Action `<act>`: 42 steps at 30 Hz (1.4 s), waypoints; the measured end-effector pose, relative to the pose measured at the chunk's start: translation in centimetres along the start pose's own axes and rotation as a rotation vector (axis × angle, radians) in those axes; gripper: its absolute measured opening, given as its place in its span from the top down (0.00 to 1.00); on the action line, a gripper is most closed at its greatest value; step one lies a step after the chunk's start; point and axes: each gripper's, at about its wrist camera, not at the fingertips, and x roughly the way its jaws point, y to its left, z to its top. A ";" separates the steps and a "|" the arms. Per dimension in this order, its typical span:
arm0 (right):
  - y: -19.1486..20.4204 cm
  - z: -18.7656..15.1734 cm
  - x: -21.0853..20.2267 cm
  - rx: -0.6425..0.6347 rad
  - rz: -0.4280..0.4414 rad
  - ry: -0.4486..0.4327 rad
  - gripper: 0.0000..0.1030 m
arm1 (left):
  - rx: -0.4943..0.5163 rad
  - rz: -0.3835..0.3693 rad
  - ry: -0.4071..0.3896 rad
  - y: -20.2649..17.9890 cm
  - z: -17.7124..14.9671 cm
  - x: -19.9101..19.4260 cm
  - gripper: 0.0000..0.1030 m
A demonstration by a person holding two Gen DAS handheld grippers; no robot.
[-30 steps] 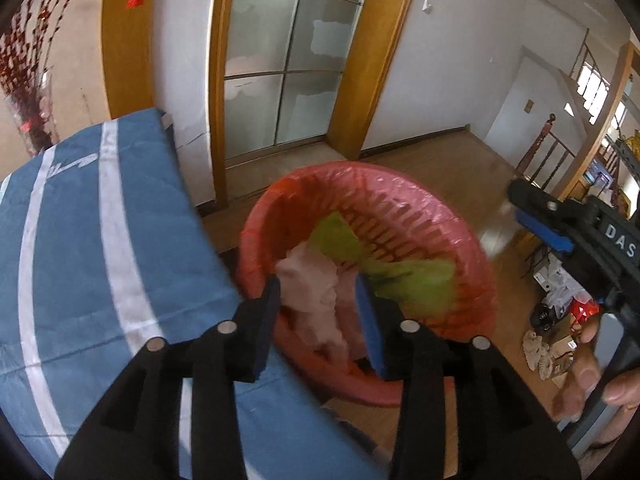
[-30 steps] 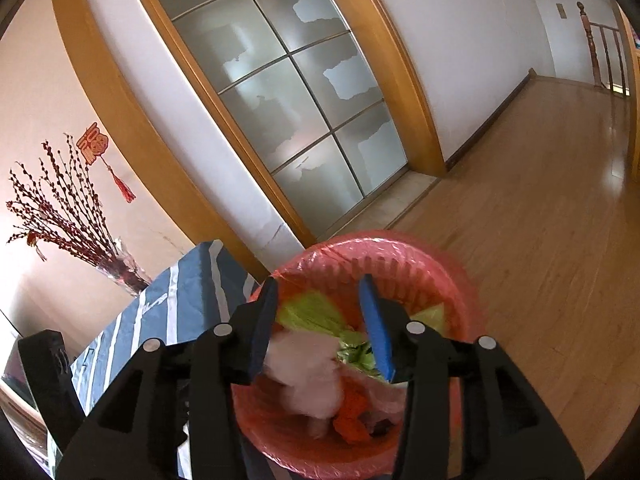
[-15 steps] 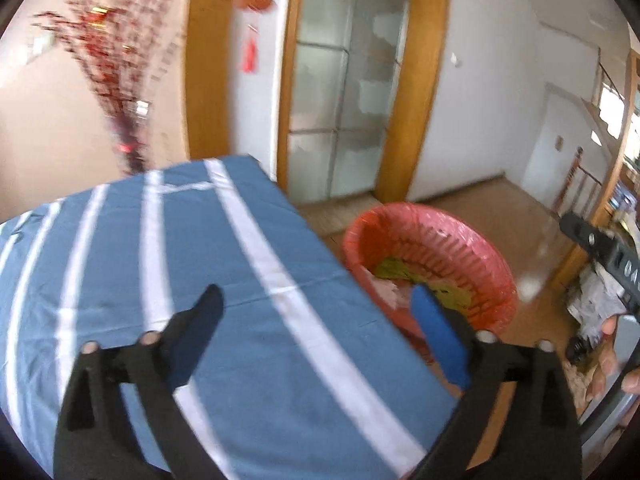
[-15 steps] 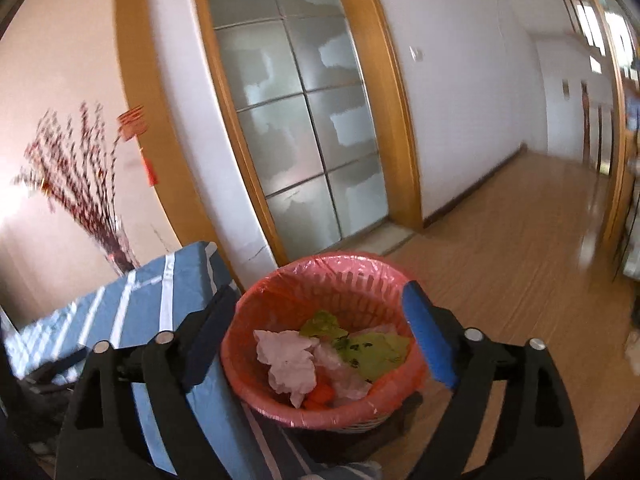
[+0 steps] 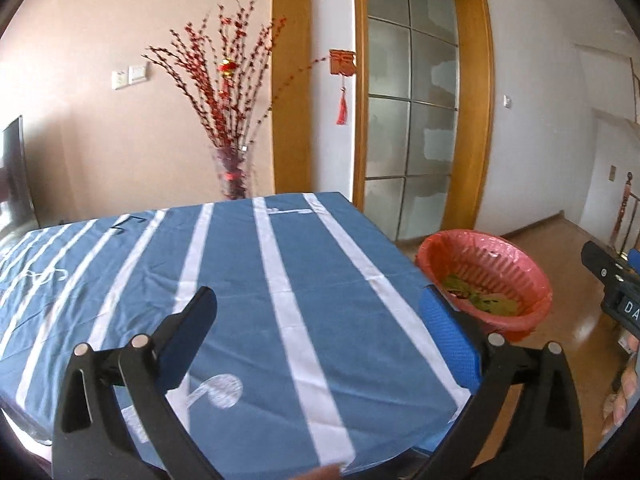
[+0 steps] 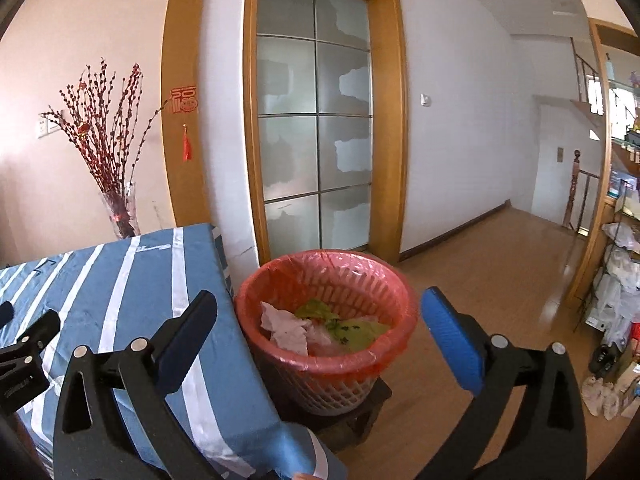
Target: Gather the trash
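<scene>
Both tools stand empty. The left hand-held gripper [image 5: 316, 336] has its jaws wide apart over the striped worktop [image 5: 248, 280], nothing between them. The right hand-held gripper [image 6: 318, 336] is likewise spread, its jaws having just been opening, with nothing in them; the bin [image 6: 328, 320] lies ahead of and below it, seen through the gap between the fingers.

Location of the trash [image 6: 316, 324]: inside the bin, as crumpled paper and green leaves on the red liner. From the left hand-held gripper the bin sits ahead and to the right, just beside the worktop's edge. No loose waste is visible on the cloth ahead of the left tool; the near edge is hidden behind its fingers.

Assessment: the drop appears complete and the step in hand is the return for further waste, if any is left.

Recommendations:
- Keep both sets of jaws apart during the return.
- Scan the worktop, including the hidden near edge, before committing.
- Carry the right tool clear of the bin rim; the bin rests on a low stand [image 6: 360, 404] and could tip.
- Approach low, so soft paper is pinched, not pushed.
</scene>
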 end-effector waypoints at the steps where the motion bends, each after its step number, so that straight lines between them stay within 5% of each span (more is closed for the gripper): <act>1: 0.1 -0.1 -0.2 0.004 0.000 0.002 0.02 | -0.005 0.007 -0.002 0.2 -0.2 -0.3 0.04; 20: 2.0 -2.9 -3.1 -0.017 0.000 0.068 0.02 | -0.035 0.083 -0.024 1.5 -2.9 -3.6 0.04; 42: 2.7 -4.8 -3.3 -0.043 -0.002 0.125 0.02 | -0.059 0.077 0.025 1.7 -4.1 -3.3 0.04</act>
